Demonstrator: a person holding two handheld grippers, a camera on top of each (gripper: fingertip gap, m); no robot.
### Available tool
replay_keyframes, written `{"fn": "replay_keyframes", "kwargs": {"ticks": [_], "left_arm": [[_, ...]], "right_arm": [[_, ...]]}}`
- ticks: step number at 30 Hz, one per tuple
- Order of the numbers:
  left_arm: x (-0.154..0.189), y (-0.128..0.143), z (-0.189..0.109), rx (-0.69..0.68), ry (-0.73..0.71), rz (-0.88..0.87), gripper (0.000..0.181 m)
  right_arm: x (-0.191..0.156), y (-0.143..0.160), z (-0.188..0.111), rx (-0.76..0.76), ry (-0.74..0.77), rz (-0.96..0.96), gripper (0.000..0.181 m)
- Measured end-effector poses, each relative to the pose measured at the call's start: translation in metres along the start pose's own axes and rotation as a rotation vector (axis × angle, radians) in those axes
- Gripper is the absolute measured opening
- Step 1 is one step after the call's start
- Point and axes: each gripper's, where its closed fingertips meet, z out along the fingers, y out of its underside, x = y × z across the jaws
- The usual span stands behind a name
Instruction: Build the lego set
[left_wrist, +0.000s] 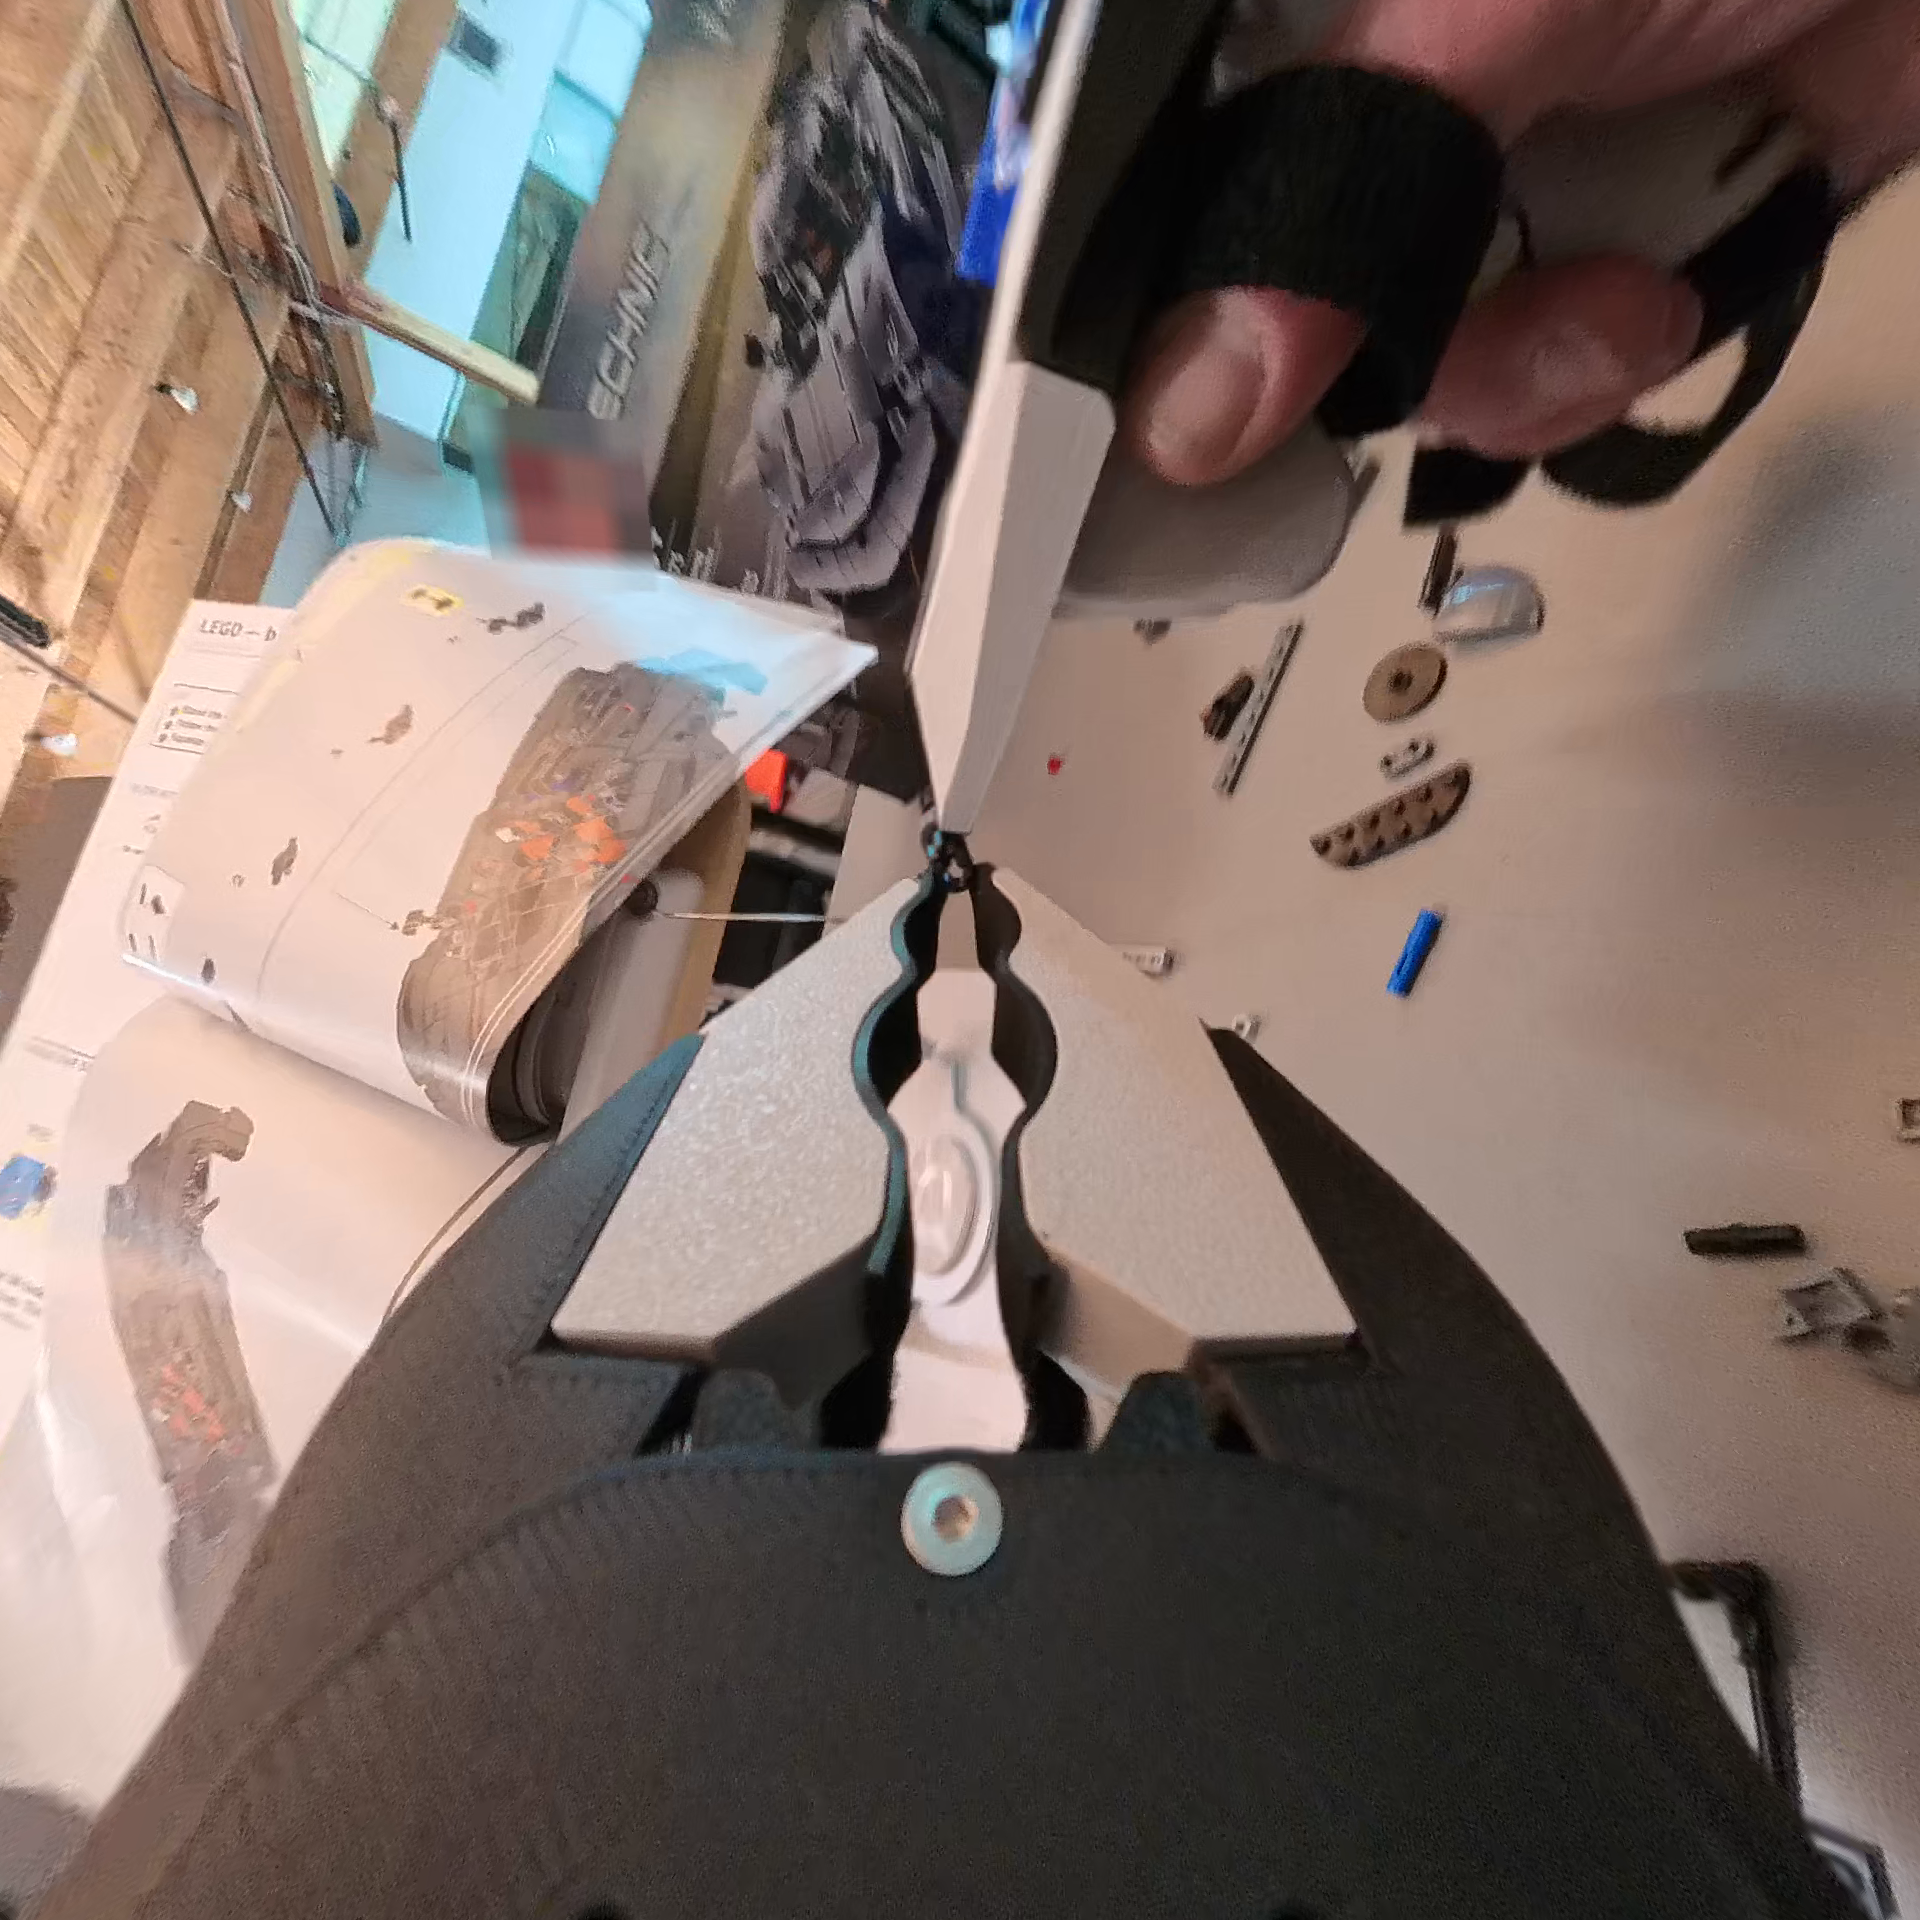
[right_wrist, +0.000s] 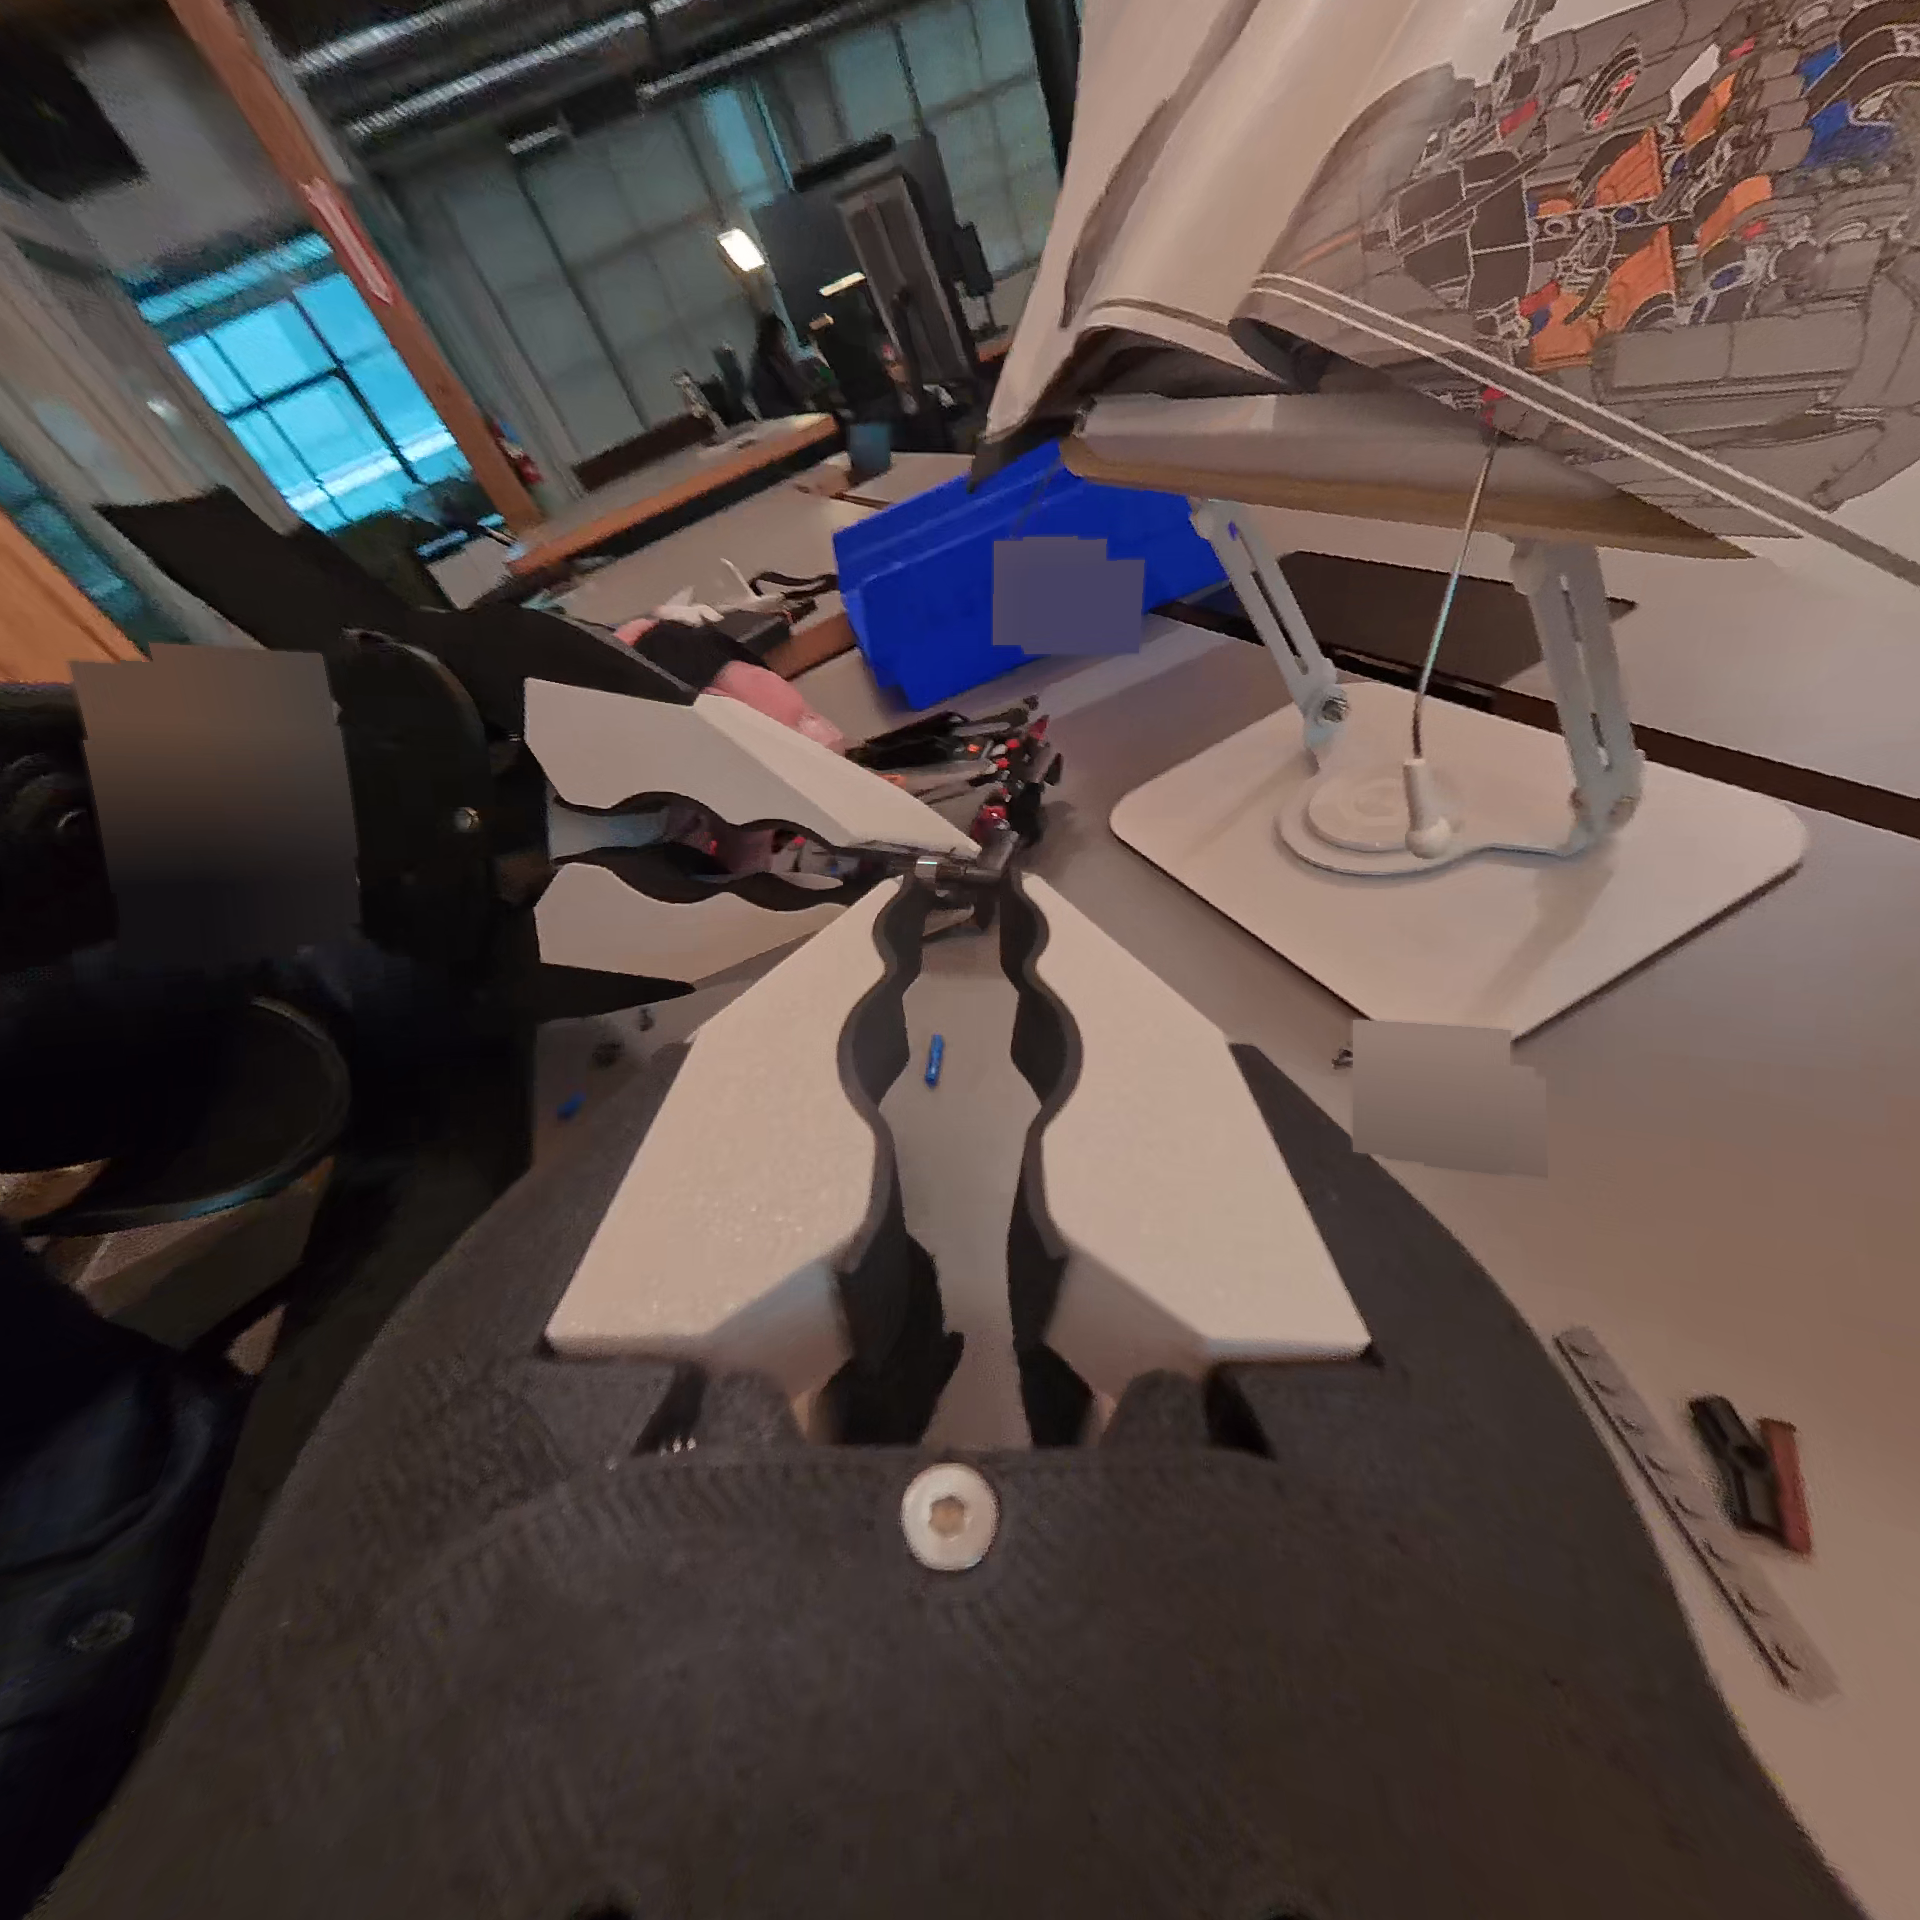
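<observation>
Both grippers are meeting tip to tip above the worktop (left_wrist: 1143, 831). The left gripper (left_wrist: 951, 878) is pinching a tiny dark lego piece (left_wrist: 951, 854) right at its tips, jaws all but closed on it. The right gripper (right_wrist: 956, 894) is coming at it crosswise, jaws nearly together around a small grey connector (right_wrist: 961, 868) with a red-tipped end; whether it is truly clamping I cannot tell.

From the right wrist view, the piece's long axis is running sideways across the right jaws, out of the left gripper on the left. So the coming push, I'd judge, is along that axis, left tool feeding toward right.

Loose parts are lying well apart on the worktop: a blue pin (left_wrist: 1413, 951), a curved tan beam (left_wrist: 1392, 816). The instruction booklet (left_wrist: 468, 790) is sitting open on its stand (right_wrist: 1455, 862).
</observation>
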Motion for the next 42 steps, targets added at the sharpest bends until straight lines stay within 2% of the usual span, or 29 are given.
{"fn": "replay_keyframes", "kwargs": {"ticks": [4, 9, 12, 16, 25, 42], "left_arm": [[-0.006, -0.008, -0.007, 0.101, 0.074, -0.144, 0.004], [-0.01, -0.022, -0.021, 0.274, 0.282, -0.394, 0.013], [-0.007, -0.035, -0.032, 0.399, 0.404, -0.498, 0.003], [-0.003, -0.045, -0.041, 0.499, 0.511, -0.574, 0.005], [0.003, -0.046, -0.046, 0.508, 0.598, -0.598, 0.002], [0.015, -0.04, -0.043, 0.428, 0.644, -0.559, 0.002]], "right_arm": [[-0.003, -0.008, -0.007, 0.056, -0.083, 0.007, 0.012], [-0.024, -0.016, -0.013, 0.098, -0.217, -0.053, 0.012], [-0.034, -0.02, -0.017, 0.119, -0.286, -0.066, 0.012], [-0.046, -0.017, -0.017, 0.105, -0.332, -0.123, 0.012], [-0.054, -0.015, -0.017, 0.085, -0.334, -0.187, 0.012], [-0.055, -0.004, -0.016, -0.022, -0.255, -0.371, 0.011]]}}
